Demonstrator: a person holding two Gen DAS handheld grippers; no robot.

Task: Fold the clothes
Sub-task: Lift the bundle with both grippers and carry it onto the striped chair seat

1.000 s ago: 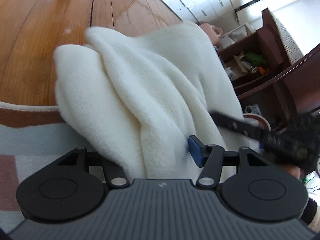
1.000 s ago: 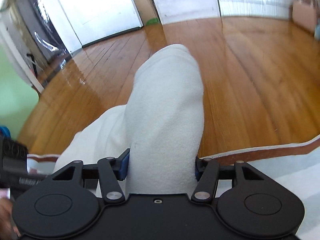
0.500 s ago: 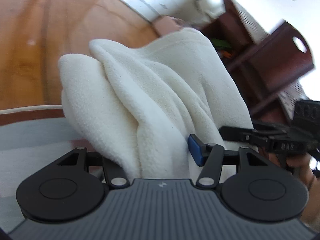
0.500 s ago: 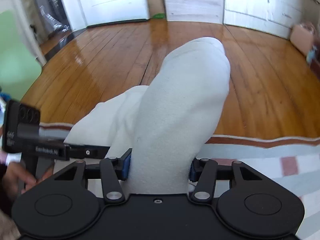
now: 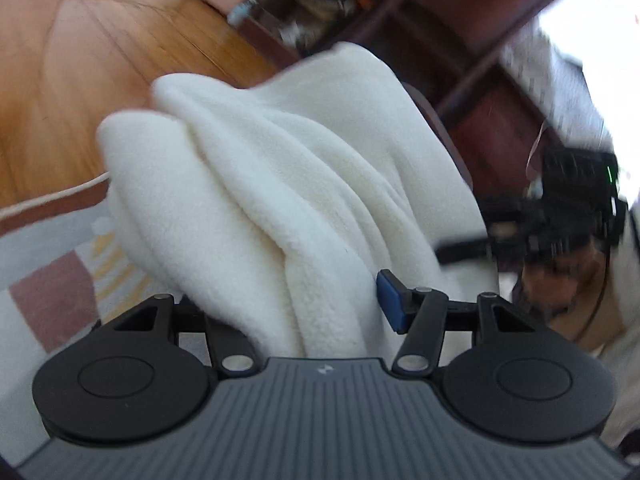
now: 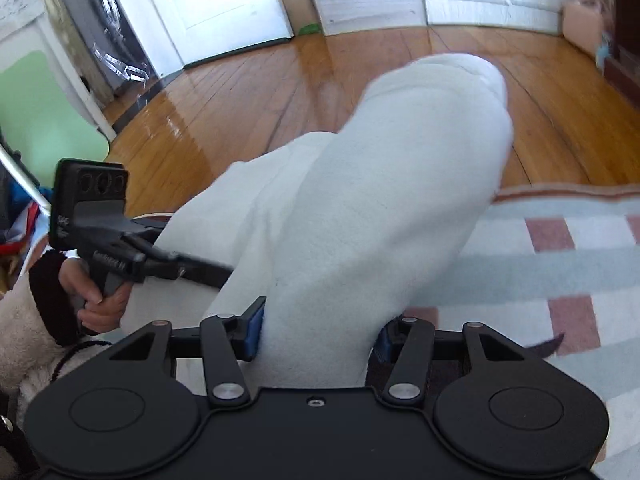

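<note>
White fleece garment (image 5: pixel 304 184) is bunched and held above checked rug (image 6: pixel 560 248). L gripper (image 5: pixel 320 312) and R gripper (image 6: pixel 320 332) each pinch a thick fold.

Cream fleece garment (image 5: pixel 288 184): soft, matt, napped cloth. Orange-brown plank floor (image 6: pixel 240 120): glossy varnished wood. Checked woven rug (image 6: pixel 560 256): matt.

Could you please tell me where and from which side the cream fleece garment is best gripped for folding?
By its bunched edge, as now: the cream fleece garment is thick and limp, so a gathered hem gives the pads bulk to bite. The left tongs and right tongs each pinch a wad from the near side, and the rest hangs forward over the checked rug. Keeping the two grips apart probably spreads it flat.
</note>
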